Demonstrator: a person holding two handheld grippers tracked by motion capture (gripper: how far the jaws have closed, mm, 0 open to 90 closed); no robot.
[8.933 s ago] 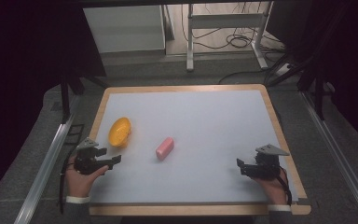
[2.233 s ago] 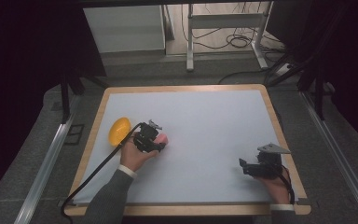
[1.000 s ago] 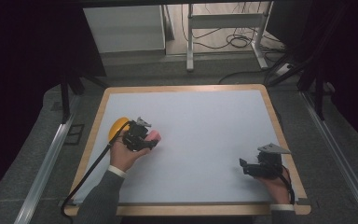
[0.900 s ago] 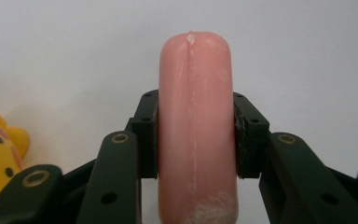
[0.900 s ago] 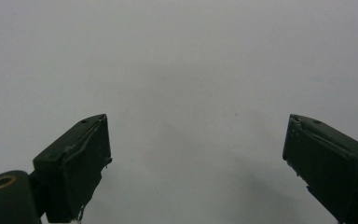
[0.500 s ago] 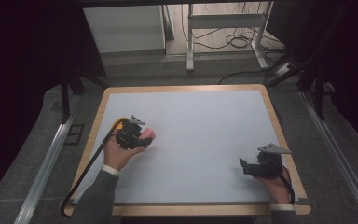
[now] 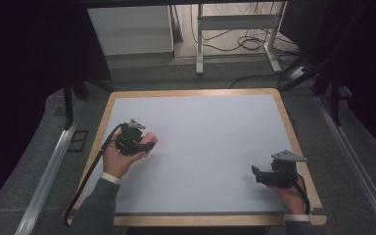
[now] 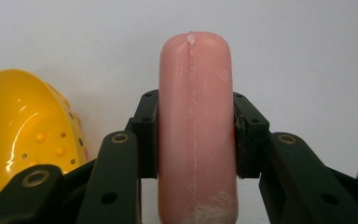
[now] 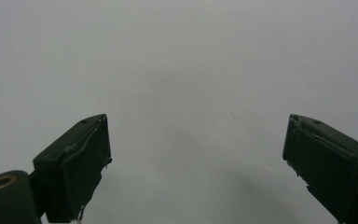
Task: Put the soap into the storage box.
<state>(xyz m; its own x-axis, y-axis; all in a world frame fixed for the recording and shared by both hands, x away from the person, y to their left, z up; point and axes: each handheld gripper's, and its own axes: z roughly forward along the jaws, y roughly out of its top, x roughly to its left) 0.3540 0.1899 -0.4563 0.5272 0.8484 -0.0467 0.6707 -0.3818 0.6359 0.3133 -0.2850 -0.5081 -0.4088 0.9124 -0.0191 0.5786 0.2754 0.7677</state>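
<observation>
The left gripper [image 7: 138,142] is closed on a pink sausage-shaped piece [image 8: 196,126]; in the left gripper view both pads press on its sides, and the piece stands upright between the jaws. In the high view this pink piece [image 7: 151,137] is at about nine o'clock on the worktop [image 7: 215,122], near the left edge, and the left hand [image 7: 119,159] carries it above the surface, as far as I can judge. Just beside it, toward eight o'clock in the left gripper view, is a yellow bowl-like thing with small holes [image 8: 25,135], lying tilted with its hollow side to the camera.

The right gripper [image 7: 274,174] rests at about four o'clock on the worktop, well apart from the pink piece. Its jaws stand wide open with nothing between them, and beyond them is bare grey surface.

I judge the work to be about half done: the grasp is made and the piece is brought next to the yellow thing. What is left seems to be the placing into it and the release.
</observation>
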